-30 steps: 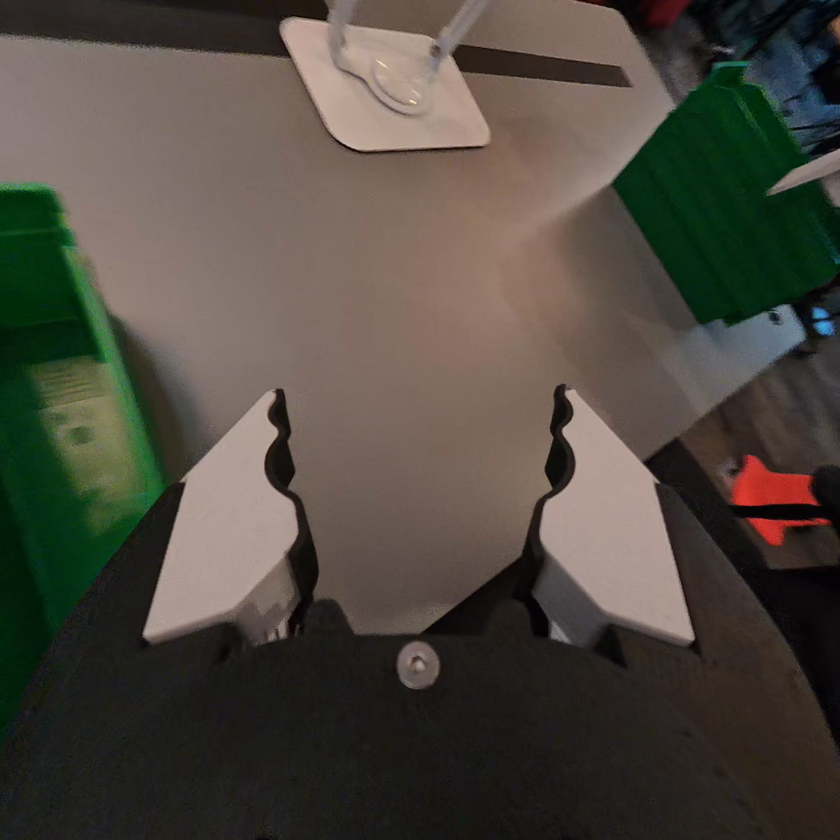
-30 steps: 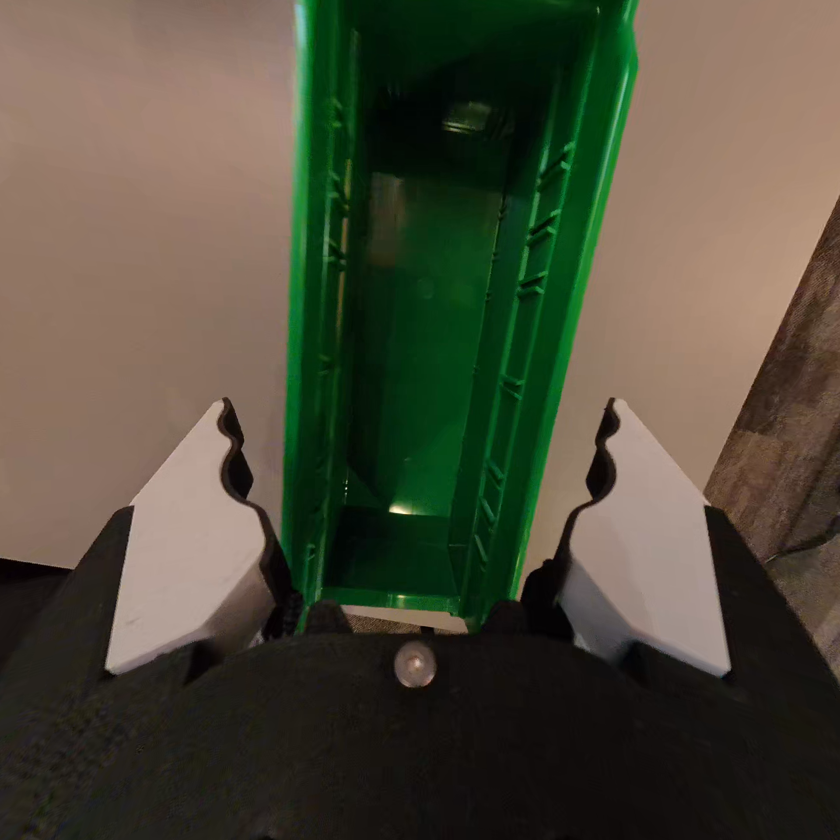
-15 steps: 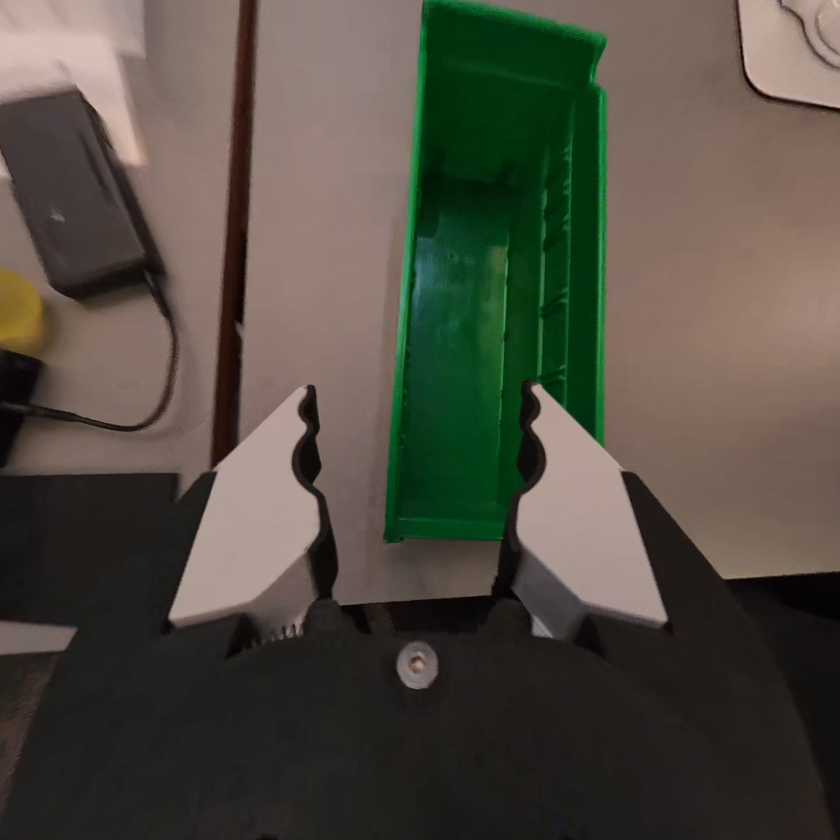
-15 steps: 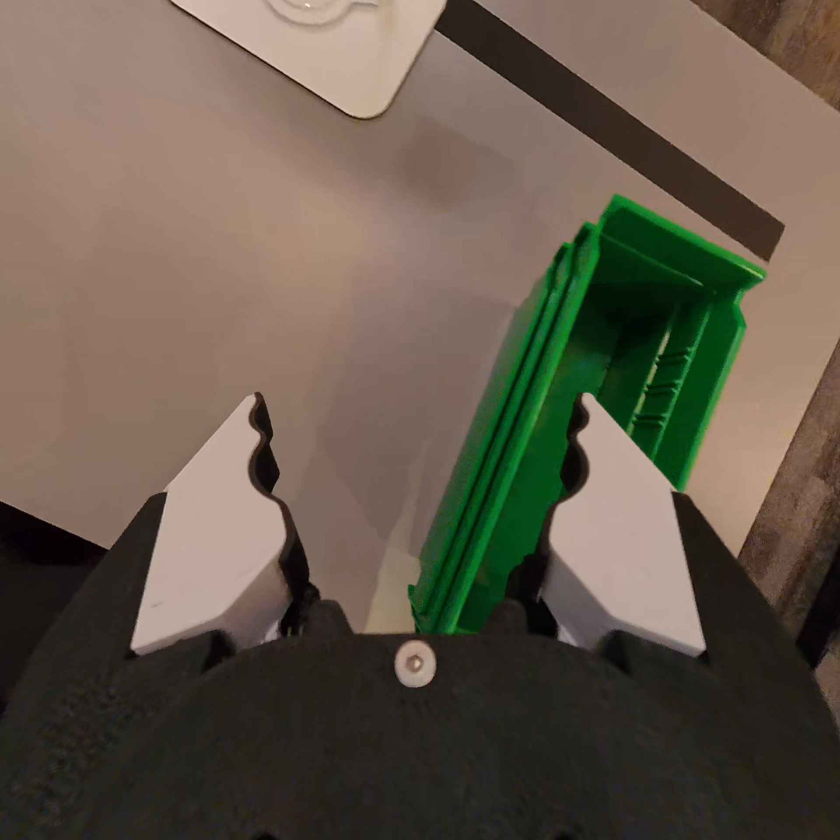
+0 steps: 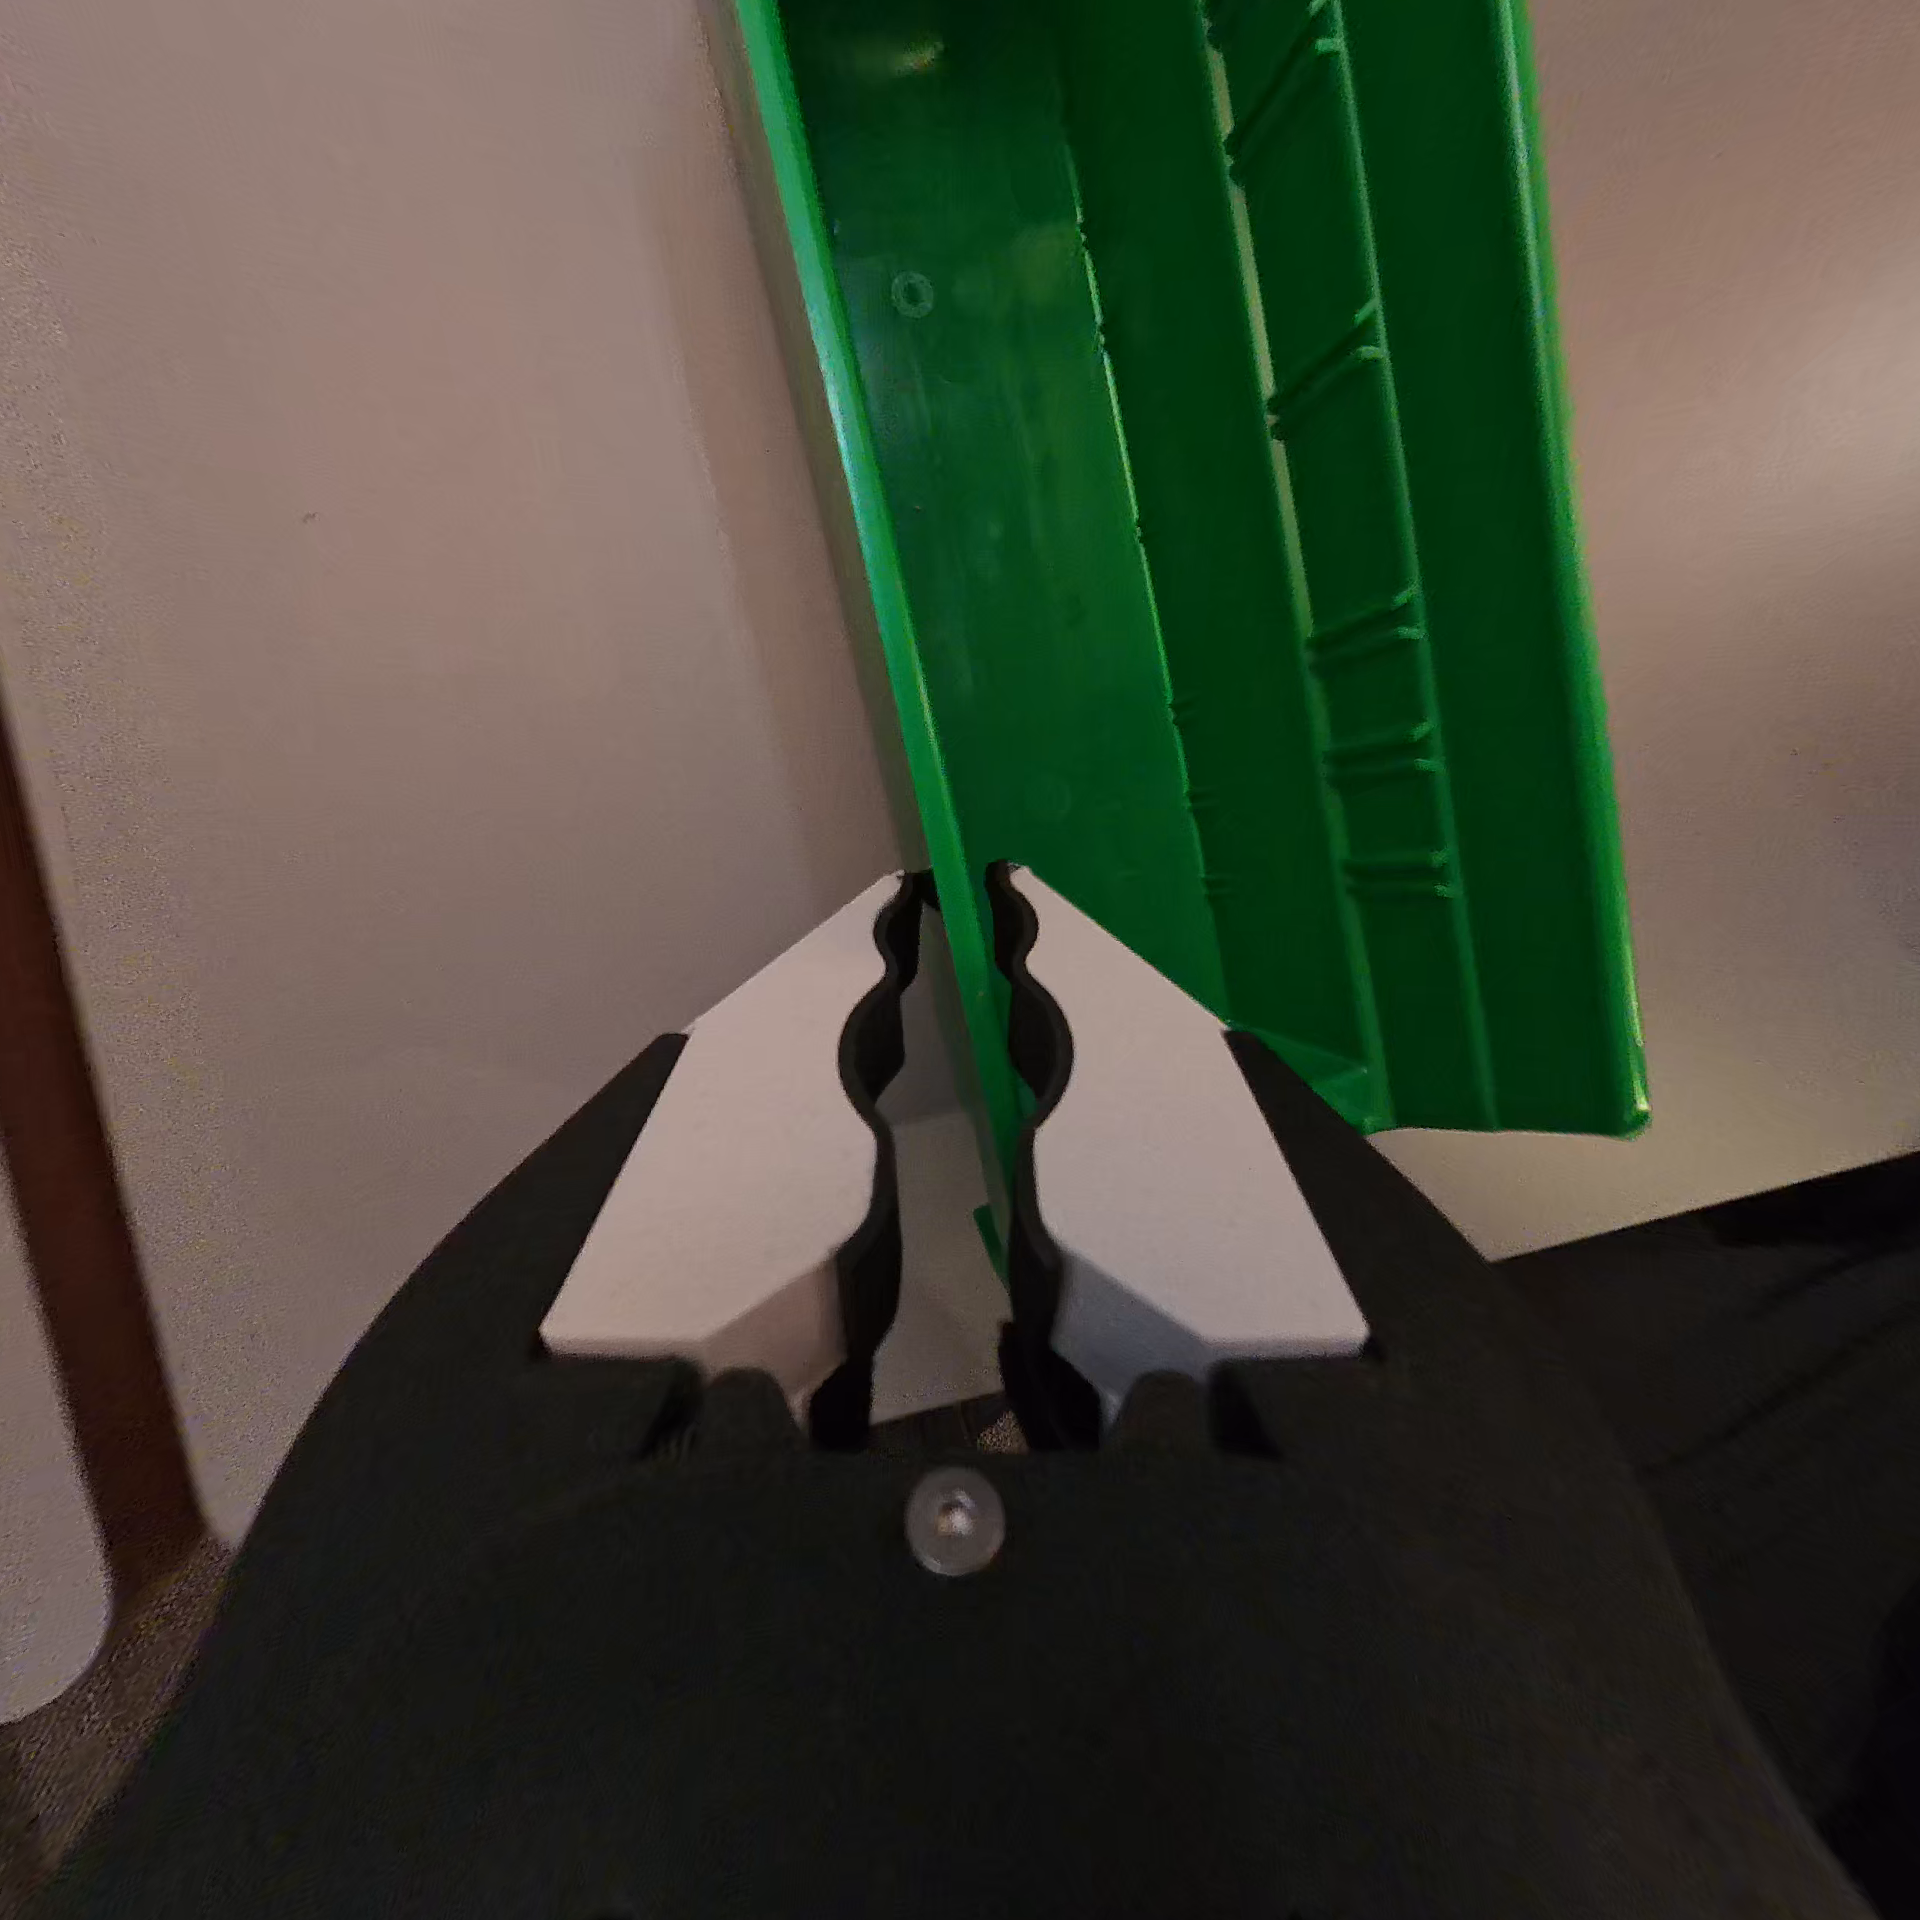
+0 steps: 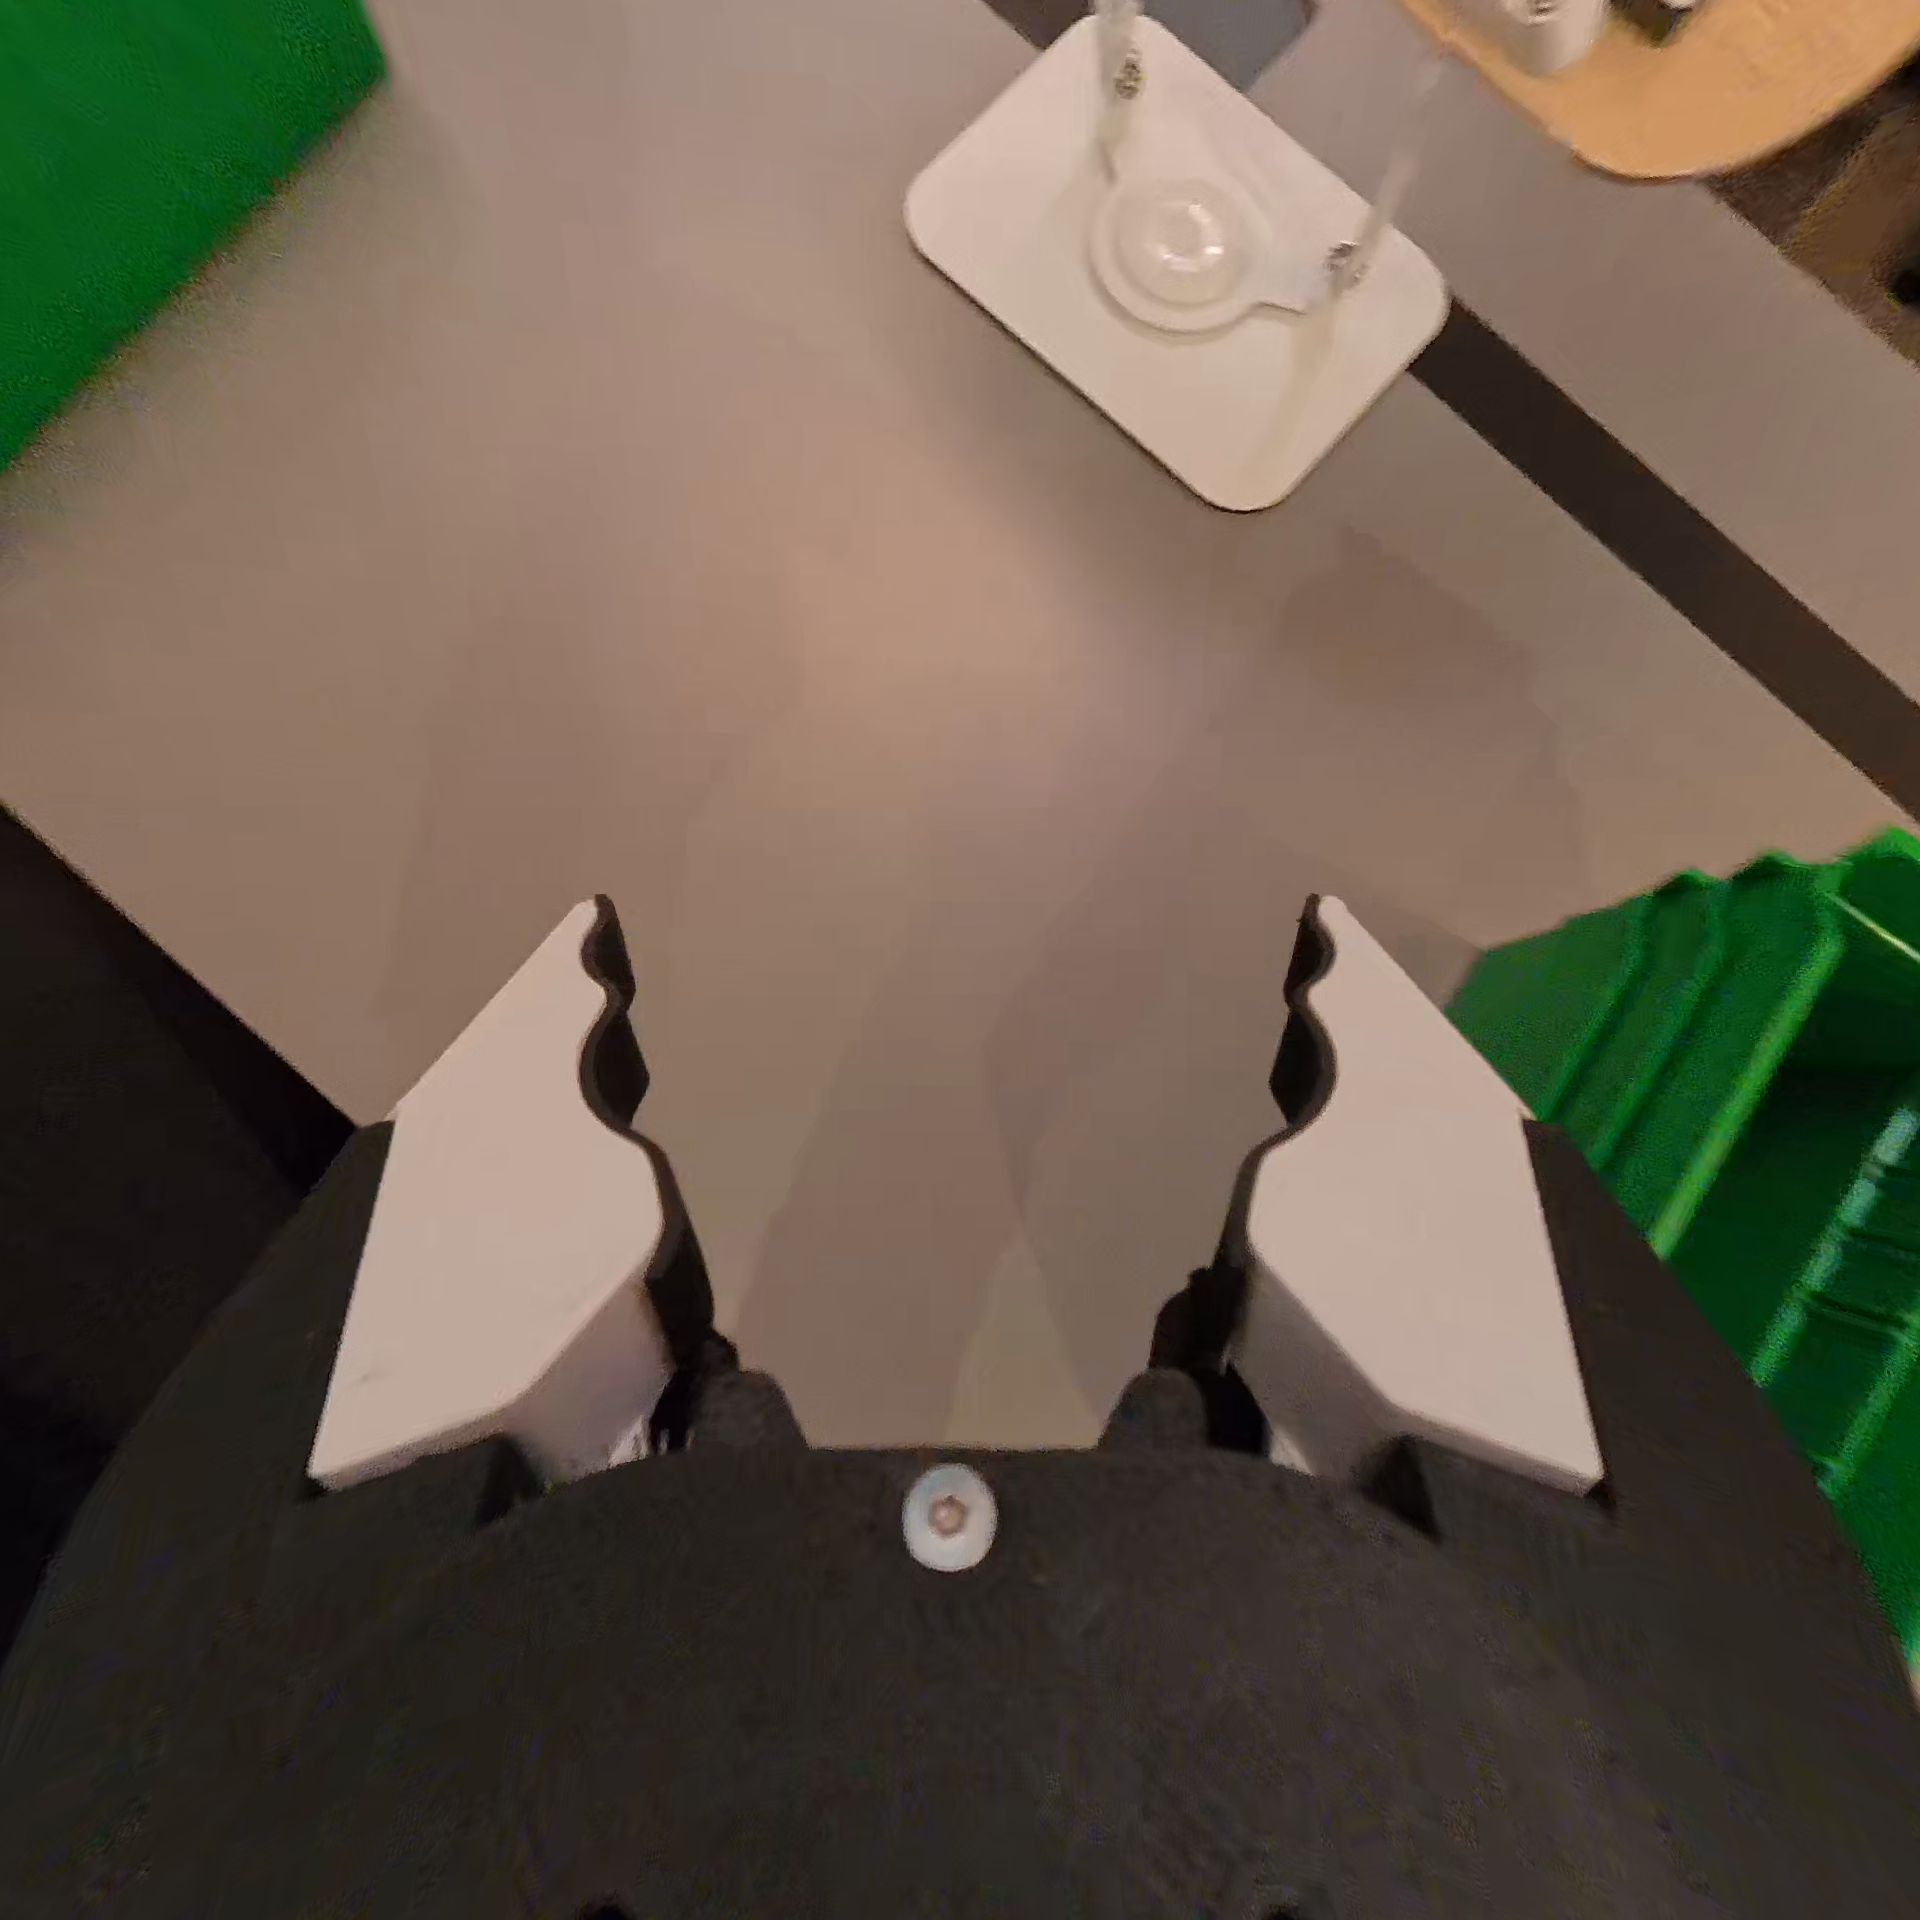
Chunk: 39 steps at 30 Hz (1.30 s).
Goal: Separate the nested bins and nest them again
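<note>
Clamping its fingers together on the thin left side wall of a green bin (image 5: pixel 1195 582), the left gripper (image 5: pixel 954 883) is holding that wall near the bin's near end. The bin is stretching away from the gripper over the grey table (image 5: pixel 395 520), its open inside and ribbed right wall facing the camera, and its near end is sitting just beyond the table's front edge. A brown strip (image 5: pixel 62 1039) is running along the table far to the left of the bin.

The right gripper (image 6: pixel 954 914) is hanging over the table (image 6: pixel 831 675) with its fingers spread wide and nothing between them. A second green bin (image 6: pixel 1745 1122) is lying just to the right of this gripper (its stepped outer side is showing, and whether it is touching the right finger cannot be told). Another green shape (image 6: pixel 145 177), blurred, is sitting far off to the gripper's upper left, and it may be the bin the other gripper is holding. A white stand base (image 6: pixel 1174 260) with a round centre is resting on the table well beyond the gripper, slightly to its right, beside a dark stripe (image 6: pixel 1662 520).
</note>
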Available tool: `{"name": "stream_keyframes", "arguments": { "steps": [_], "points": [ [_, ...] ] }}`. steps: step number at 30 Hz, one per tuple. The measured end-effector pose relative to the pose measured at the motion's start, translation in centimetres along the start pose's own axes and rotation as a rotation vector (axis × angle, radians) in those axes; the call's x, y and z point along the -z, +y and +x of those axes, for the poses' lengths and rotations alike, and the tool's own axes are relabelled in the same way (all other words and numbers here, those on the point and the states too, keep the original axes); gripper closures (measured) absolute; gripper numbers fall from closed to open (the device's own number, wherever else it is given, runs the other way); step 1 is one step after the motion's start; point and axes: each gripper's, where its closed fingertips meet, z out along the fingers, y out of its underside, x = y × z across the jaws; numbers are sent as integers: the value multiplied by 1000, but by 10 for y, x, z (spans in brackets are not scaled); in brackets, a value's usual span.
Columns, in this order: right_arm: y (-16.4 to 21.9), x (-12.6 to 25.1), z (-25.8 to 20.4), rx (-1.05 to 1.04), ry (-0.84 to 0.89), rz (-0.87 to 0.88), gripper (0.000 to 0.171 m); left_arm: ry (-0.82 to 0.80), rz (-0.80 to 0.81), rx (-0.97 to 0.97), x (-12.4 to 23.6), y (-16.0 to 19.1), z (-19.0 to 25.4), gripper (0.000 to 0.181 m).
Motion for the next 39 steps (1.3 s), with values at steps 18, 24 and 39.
{"name": "stream_keyframes", "arguments": {
  "steps": [18,24,39],
  "points": [
    [27,-91,-122,-211,-536,-8,43,338,-83,-325,-67,-19,263,154],
    [21,-97,-126,-287,-628,5,41,581,-136,-374,-47,6,330,132],
    [5,-103,-108,61,-392,-187,15,918,-106,-457,-29,26,410,119]
  ]
}}
